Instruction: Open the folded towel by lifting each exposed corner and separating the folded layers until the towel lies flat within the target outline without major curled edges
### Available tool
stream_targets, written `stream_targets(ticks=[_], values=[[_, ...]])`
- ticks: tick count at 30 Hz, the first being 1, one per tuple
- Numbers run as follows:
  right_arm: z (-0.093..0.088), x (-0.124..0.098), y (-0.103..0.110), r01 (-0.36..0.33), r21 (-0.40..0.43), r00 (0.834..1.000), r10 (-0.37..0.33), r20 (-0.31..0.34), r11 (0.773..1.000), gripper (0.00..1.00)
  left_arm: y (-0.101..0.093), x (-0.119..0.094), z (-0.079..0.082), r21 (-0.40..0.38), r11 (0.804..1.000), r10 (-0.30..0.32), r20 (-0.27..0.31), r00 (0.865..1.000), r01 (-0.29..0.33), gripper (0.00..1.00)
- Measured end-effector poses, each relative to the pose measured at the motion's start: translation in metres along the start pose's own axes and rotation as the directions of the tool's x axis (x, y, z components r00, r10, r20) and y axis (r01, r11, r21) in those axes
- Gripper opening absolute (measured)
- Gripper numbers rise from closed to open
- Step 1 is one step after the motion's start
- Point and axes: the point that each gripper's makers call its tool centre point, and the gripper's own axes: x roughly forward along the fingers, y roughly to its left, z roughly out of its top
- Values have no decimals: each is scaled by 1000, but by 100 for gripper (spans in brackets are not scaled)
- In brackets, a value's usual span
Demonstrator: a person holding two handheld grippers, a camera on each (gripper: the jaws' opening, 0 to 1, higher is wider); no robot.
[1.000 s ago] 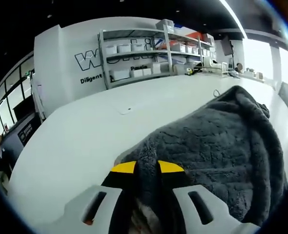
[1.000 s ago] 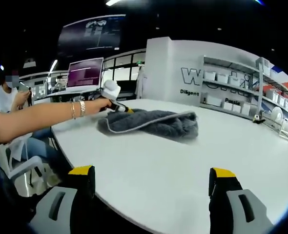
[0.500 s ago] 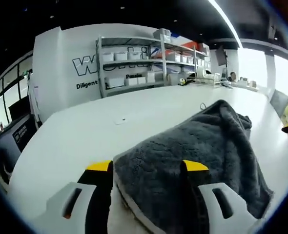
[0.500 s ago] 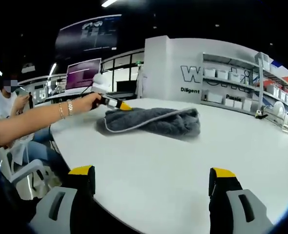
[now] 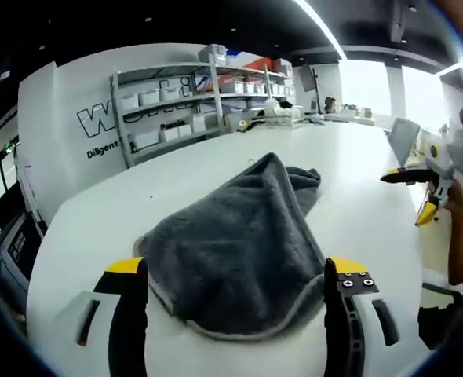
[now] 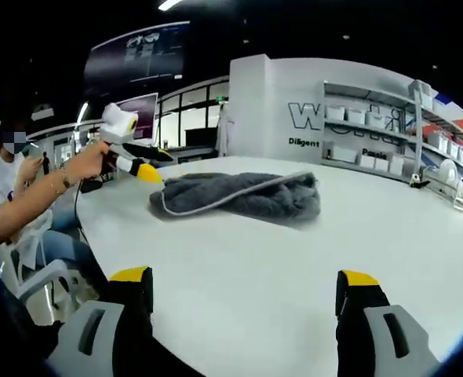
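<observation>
Left gripper view: the left gripper (image 5: pixel 235 275) hangs over the white worktop (image 5: pixel 98 212) with its fingers (image 5: pixel 125 271) spread wide, holding nothing. The grey towel (image 5: pixel 231 243) lies between and just beyond the yellow fingertips, folded and bunched, a pale hem along its near edge. It rises to a peak on the far side. Neither finger touches it as far as can be told. Behind the towel stands shelving (image 5: pixel 192 94) with white bins against a white wall with dark lettering. Right of the towel, at the worktop's edge, the right gripper (image 5: pixel 420 184) is held in a hand (image 5: pixel 455 200).

Right gripper view: left of the towel (image 6: pixel 239 196), the left gripper (image 6: pixel 133 161) is held up in a hand (image 6: pixel 86 161), clear of the cloth and above the worktop's (image 6: pixel 255 267) edge; its fingers point toward the towel. The towel rests on the worktop as a long, low heap, hem showing along the front. The right gripper's (image 6: pixel 243 294) own fingers (image 6: pixel 357 294) stand wide apart and empty, well short of the towel. Right of the towel is the shelving (image 6: pixel 388 133).
</observation>
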Motion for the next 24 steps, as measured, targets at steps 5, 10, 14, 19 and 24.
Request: stream_targets(ticks=[5, 10, 14, 19, 24], values=[[3, 2, -4, 15, -18, 1000, -16, -22, 1000, 99, -18, -29, -16, -1, 999, -33, 16, 999, 33, 99], [8, 5, -6, 22, -32, 999, -23, -33, 999, 99, -31, -52, -36, 6, 998, -55, -4, 998, 55, 99], [10, 9, -6, 19, -46, 998, -21, -53, 999, 99, -39, -72, -40, -11, 998, -59, 38, 998, 59, 99], [11, 11, -13, 26, -81, 996, -33, -86, 996, 99, -44, -90, -58, -31, 999, -43, 35, 998, 44, 99], [15, 11, -19, 39, -92, 995, -47, -84, 995, 99, -38, -105, -76, -61, 998, -1, 34, 999, 3, 99]])
